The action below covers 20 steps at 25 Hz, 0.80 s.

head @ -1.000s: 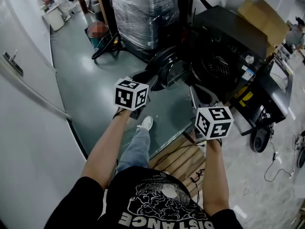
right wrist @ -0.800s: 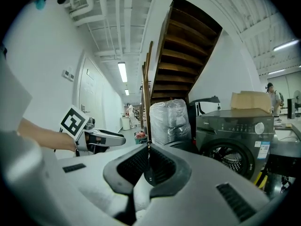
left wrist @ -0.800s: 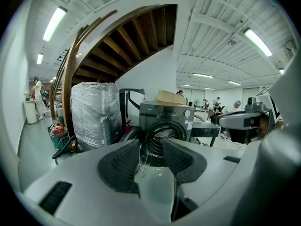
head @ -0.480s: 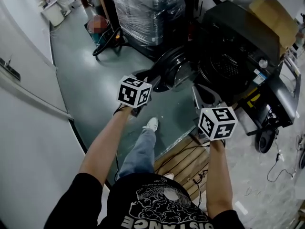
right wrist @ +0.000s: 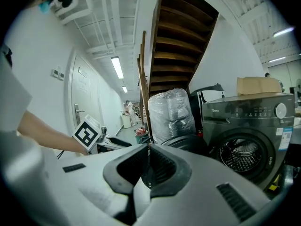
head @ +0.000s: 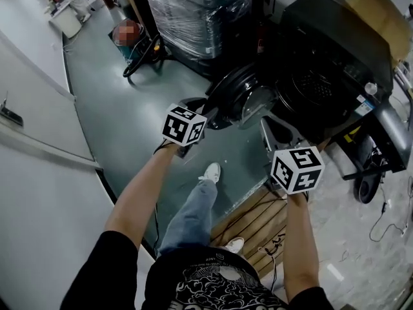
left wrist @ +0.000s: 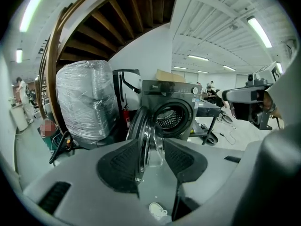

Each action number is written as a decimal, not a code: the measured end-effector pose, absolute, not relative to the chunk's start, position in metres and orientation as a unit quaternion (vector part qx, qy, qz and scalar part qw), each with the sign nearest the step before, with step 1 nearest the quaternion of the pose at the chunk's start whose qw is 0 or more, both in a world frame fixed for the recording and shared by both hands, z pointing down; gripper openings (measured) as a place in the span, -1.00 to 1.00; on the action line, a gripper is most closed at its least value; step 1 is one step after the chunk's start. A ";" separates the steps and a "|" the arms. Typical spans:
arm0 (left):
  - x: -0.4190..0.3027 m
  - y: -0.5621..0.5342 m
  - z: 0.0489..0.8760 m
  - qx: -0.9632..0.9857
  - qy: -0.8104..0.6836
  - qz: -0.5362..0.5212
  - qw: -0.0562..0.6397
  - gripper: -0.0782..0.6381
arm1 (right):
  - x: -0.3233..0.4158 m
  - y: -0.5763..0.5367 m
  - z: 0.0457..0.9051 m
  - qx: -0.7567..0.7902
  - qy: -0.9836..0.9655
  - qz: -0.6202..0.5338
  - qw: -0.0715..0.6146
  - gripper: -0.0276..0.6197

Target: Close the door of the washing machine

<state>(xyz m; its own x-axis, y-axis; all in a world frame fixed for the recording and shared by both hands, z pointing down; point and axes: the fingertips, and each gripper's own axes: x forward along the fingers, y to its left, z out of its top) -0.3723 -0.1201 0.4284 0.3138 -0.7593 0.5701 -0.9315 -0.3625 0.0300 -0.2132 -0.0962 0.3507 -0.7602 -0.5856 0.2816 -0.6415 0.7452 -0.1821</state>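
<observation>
The washing machine (head: 329, 63) stands ahead and to my right. It is a dark front-loader, and its round door (head: 235, 95) is swung fully out on the left side of the drum opening (left wrist: 171, 114). From the left gripper view the door shows edge-on, upright, almost straight ahead of the left tool (left wrist: 151, 149) and well apart from it.

That tool's jaws have just been opening and now stand moderately apart. Nothing is held between them; the door only shows through the gap from a distance. The right tool (right wrist: 148, 149) has its jaws drawn together at the tips and is empty. It faces the machine's front rather than the door.

I judge the left hand the nearer one. The door's outer face lies toward the left, so the push would have to come from that side and swing the door right toward the drum.

By my count there is one machine, one door and two tools. There is also one film-wrapped pallet load (head: 193, 11) behind the door and one cardboard box (right wrist: 258, 85) on top of the machine.
</observation>
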 end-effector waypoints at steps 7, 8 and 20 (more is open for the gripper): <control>-0.393 -0.158 0.471 0.792 -0.505 0.279 0.198 -0.29 | -0.221 -0.125 0.378 0.337 -0.921 0.162 0.110 -0.84; -0.396 -0.162 0.478 0.793 -0.498 0.288 0.200 -0.29 | -0.222 -0.128 0.382 0.339 -0.920 0.165 0.112 -0.84; -0.415 -0.213 0.545 0.808 -0.428 0.334 0.228 -0.28 | -0.215 -0.170 0.426 0.357 -0.905 0.188 0.135 -0.84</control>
<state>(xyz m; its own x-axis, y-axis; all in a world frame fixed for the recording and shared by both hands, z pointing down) -0.4145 -0.2127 0.5449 0.4107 -0.5393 0.7352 -0.8438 -0.5302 0.0825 -0.2154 -0.1703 0.4256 -0.7086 -0.5953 0.3787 -0.6970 0.6741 -0.2446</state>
